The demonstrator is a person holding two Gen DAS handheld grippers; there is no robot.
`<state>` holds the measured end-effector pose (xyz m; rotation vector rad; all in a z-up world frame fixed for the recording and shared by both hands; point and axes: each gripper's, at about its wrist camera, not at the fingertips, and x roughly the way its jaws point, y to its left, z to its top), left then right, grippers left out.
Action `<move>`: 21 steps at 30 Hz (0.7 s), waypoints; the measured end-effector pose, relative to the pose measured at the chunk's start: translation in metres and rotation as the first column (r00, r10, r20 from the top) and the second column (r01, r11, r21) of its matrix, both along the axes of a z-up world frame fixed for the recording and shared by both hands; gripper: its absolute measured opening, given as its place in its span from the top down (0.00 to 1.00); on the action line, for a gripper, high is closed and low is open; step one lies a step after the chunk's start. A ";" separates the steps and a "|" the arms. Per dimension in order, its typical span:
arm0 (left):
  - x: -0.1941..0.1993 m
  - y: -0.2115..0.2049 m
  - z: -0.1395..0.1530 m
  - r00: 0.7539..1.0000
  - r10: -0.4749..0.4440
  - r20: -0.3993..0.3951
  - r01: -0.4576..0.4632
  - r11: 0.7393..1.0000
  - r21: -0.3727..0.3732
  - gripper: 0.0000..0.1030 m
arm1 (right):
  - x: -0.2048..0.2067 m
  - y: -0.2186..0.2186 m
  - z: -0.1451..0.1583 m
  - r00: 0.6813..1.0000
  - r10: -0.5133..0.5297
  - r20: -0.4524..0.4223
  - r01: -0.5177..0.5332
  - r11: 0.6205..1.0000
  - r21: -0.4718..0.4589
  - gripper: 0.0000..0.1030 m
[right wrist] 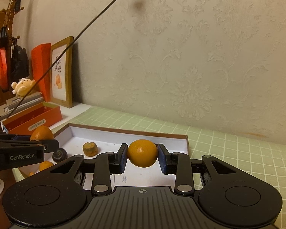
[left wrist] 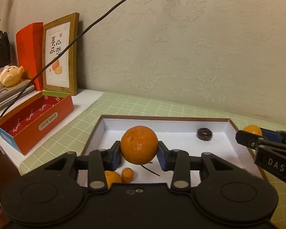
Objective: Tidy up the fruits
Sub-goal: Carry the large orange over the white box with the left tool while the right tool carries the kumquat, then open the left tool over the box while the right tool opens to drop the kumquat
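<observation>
Above a white shallow box [left wrist: 230,133] on the green-checked tabletop [right wrist: 228,152], left gripper [left wrist: 139,149] with jaws clamped on a large orange [left wrist: 139,145], right gripper [right wrist: 142,157] with jaws clamped on a smaller orange [right wrist: 142,153], a dark fruit [left wrist: 205,134] and orange pieces [left wrist: 127,175] lying in the box.

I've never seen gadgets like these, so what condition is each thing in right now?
Left gripper: shut on larger orange, lifted.
Right gripper: shut on smaller orange, lifted.
White tray: open, holding a dark fruit and small orange pieces.
Red box: open, lidless.
Picture frame: upright against wall.
</observation>
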<state>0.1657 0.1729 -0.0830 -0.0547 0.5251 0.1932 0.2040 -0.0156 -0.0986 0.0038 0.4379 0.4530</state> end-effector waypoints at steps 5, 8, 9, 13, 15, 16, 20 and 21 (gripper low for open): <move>0.013 0.008 -0.002 1.000 0.015 -0.014 -0.015 1.000 -0.015 0.71 | 0.017 0.008 -0.004 1.000 -0.004 -0.015 0.004 1.000 -0.003 0.67; 0.021 0.010 -0.006 0.999 0.019 -0.032 -0.019 1.000 -0.010 0.71 | 0.027 0.011 -0.009 1.000 -0.016 -0.027 0.015 1.000 -0.011 0.67; 0.024 0.011 -0.008 0.999 0.019 -0.040 -0.019 1.000 -0.016 0.70 | 0.031 0.011 -0.010 0.999 -0.019 -0.036 0.019 1.000 -0.010 0.67; 0.034 0.016 -0.015 0.997 0.028 -0.072 -0.030 0.999 -0.026 0.69 | 0.045 0.015 -0.017 0.997 -0.032 -0.070 0.030 0.999 -0.019 0.67; 0.039 0.018 -0.018 0.996 0.038 -0.085 -0.041 0.999 -0.030 0.64 | 0.051 0.020 -0.019 0.996 -0.037 -0.075 0.034 0.999 -0.043 0.66; 0.042 0.019 -0.019 0.995 0.050 -0.092 -0.052 0.998 -0.024 0.41 | 0.053 0.022 -0.019 0.996 -0.040 -0.074 0.035 0.998 -0.058 0.65; 0.035 0.023 0.000 0.996 0.085 -0.021 -0.086 0.996 -0.036 0.06 | 0.033 0.013 0.009 0.987 -0.116 0.107 0.118 0.993 -0.011 0.02; 0.031 0.022 0.008 0.996 0.087 0.007 -0.087 0.996 -0.028 0.06 | 0.027 0.010 0.019 0.979 -0.121 0.163 0.122 0.993 0.003 0.02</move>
